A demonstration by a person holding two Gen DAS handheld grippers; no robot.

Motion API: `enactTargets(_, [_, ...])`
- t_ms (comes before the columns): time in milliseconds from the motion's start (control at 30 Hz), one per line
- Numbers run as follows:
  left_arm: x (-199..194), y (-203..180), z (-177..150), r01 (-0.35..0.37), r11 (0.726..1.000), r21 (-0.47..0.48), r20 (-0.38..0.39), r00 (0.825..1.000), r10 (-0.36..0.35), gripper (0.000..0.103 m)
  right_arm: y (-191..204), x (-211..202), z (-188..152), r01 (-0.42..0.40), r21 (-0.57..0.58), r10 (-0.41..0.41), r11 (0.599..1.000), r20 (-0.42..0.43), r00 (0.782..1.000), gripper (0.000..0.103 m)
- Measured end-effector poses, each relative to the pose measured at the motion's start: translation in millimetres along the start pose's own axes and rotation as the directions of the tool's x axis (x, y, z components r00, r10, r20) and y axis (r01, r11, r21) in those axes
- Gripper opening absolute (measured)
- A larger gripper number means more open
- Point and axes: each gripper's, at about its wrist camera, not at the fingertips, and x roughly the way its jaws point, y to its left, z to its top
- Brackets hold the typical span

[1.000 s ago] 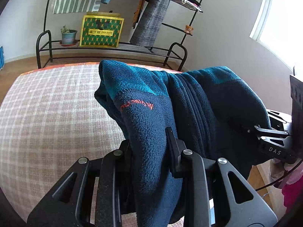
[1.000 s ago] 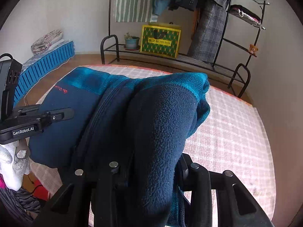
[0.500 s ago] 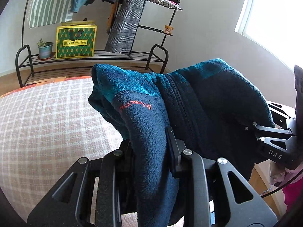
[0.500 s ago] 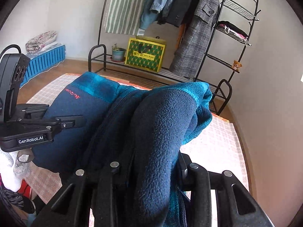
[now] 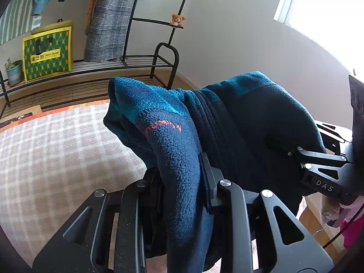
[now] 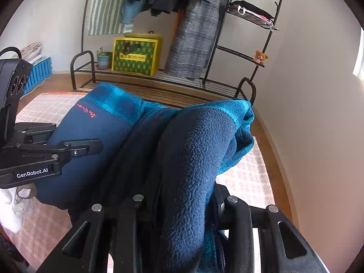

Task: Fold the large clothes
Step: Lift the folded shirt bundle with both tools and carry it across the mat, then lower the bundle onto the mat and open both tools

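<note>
A navy fleece (image 5: 238, 122) is held above the checked mat (image 5: 56, 150), pinched by the left gripper (image 5: 182, 175) and right gripper (image 6: 182, 195).

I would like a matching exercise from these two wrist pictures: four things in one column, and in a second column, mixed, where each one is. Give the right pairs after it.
Things
1. fleece jacket
2. teddy bear
3. potted plant
4. grey checked coat

Places
A. hanging from the clothes rack
B. on the low rack shelf, beside the yellow-green bag
C. on a small side shelf of the rack
D. clamped in both tongs, the left tongs and the right tongs, above the checked mat

Pairs: 1-D, 2-C, 3-B, 4-A
</note>
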Motion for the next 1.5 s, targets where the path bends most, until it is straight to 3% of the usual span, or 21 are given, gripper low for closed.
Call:
enactTargets(333, [121,-15,65,0.018,0.999,-0.029,-0.013,1.0,-0.018,0.025,-88,79,23,0.029,0.087,-0.027,0.996,-0.014,1.0,0.033])
enactTargets(533, [165,1,85,-0.009,0.998,-0.054,-0.015,1.0,0.008,0.025,-109,128,40,0.016,0.075,-0.016,0.997,-0.003,1.0,0.032])
enactTargets(733, [191,25,82,-0.042,0.996,-0.082,-0.034,0.999,0.039,0.025,-116,179,48,-0.028,0.083,0.029,0.996,-0.019,0.999,0.032])
enactTargets(867, [208,42,79,-0.125,0.99,-0.068,-0.073,0.99,0.12,0.026,-124,218,48,0.042,0.054,-0.037,0.998,-0.087,0.996,0.033])
enactTargets(967, [221,56,77,-0.203,0.977,-0.06,-0.136,0.972,0.193,0.033,-152,248,35,0.145,0.14,-0.114,0.98,-0.209,0.971,0.045])
enactTargets(1033, [223,59,76,-0.222,0.974,-0.048,-0.14,0.967,0.213,0.047,-163,267,27,0.18,0.171,-0.124,0.969,-0.293,0.948,0.062])
enactTargets(1100, [222,58,74,-0.257,0.966,-0.026,-0.131,0.959,0.252,0.055,-166,268,24,0.198,0.188,-0.138,0.962,-0.291,0.947,0.072])
enactTargets(1267, [197,60,73,-0.253,0.966,-0.051,-0.105,0.964,0.246,0.056,-162,251,29,0.212,0.174,-0.161,0.962,-0.267,0.95,0.072])
enactTargets(1500, [116,43,76,-0.22,0.975,0.013,0.017,0.975,0.22,0.056,-155,190,26,0.197,0.237,-0.164,0.951,-0.152,0.975,0.072])
